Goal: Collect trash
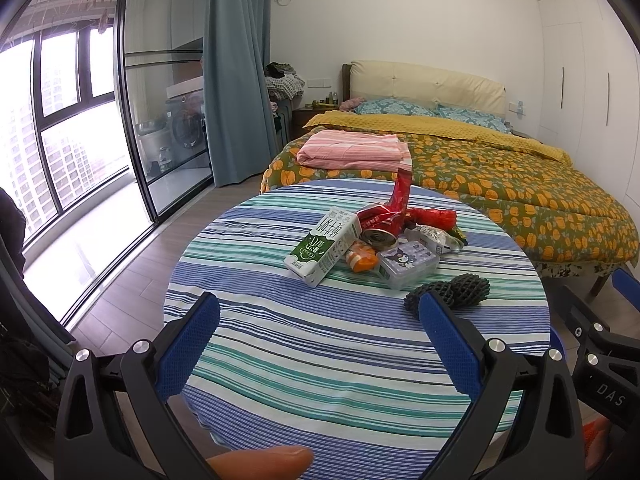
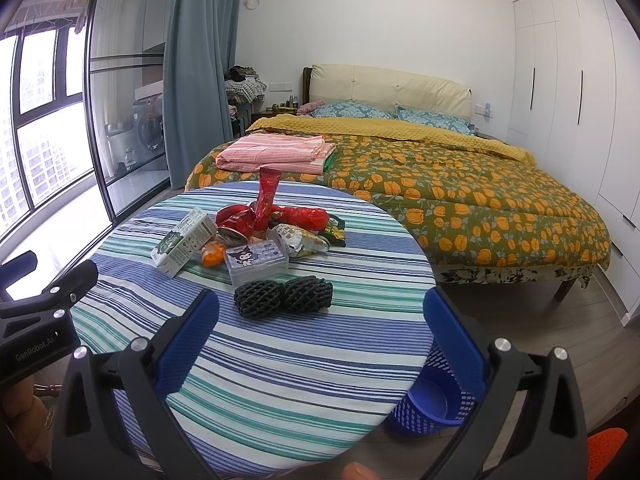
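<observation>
A round striped-cloth table (image 2: pixel 256 360) carries heaped trash: milk carton (image 2: pixel 183 241) at nine o'clock, black foam netting (image 2: pixel 283 295) at six. Red tube (image 2: pixel 265 200) stands at twelve.

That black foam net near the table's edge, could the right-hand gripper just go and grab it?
Probably yes. The black foam net lies alone ahead of the right gripper, whose jaws stand wide open, with only bare striped tablecloth between. The other trash sits behind it.

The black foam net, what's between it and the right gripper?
Only bare striped tablecloth lies between the black foam fruit net and the open right gripper, seen in the right wrist view.
</observation>
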Tool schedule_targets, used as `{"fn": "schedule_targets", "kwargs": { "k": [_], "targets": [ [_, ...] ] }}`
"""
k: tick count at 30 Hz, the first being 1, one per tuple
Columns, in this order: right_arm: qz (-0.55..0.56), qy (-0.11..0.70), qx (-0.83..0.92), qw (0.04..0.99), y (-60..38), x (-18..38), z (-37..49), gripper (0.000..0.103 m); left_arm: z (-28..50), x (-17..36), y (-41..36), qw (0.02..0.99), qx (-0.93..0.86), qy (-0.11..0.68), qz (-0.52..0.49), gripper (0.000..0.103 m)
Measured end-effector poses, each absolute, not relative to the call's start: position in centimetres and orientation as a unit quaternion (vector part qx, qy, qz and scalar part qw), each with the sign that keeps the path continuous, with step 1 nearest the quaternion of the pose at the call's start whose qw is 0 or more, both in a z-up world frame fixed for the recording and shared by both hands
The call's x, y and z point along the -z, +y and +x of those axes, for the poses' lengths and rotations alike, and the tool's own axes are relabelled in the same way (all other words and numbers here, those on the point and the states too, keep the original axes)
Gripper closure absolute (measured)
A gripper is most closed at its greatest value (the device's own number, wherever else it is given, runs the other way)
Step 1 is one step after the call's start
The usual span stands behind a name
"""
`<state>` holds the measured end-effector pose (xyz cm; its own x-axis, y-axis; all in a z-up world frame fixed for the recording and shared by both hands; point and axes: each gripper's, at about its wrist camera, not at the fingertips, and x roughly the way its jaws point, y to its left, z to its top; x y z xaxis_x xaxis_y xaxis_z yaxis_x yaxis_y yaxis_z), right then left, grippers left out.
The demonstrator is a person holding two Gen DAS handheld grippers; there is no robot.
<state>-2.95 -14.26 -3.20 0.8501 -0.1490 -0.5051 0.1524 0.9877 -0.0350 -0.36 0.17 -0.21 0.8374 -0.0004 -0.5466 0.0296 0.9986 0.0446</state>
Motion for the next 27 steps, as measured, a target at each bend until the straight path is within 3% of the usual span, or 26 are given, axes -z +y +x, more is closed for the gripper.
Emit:
{"fn": "schedule_targets", "kwargs": {
  "k": [27],
  "targets": [
    [0.006, 0.267, 0.082, 0.96, -14.6, 4.4, -3.1, 0.004, 0.1, 0.5, 1.1, 0.956, 0.006, 0.293, 0.023, 0.004]
  ]
}}
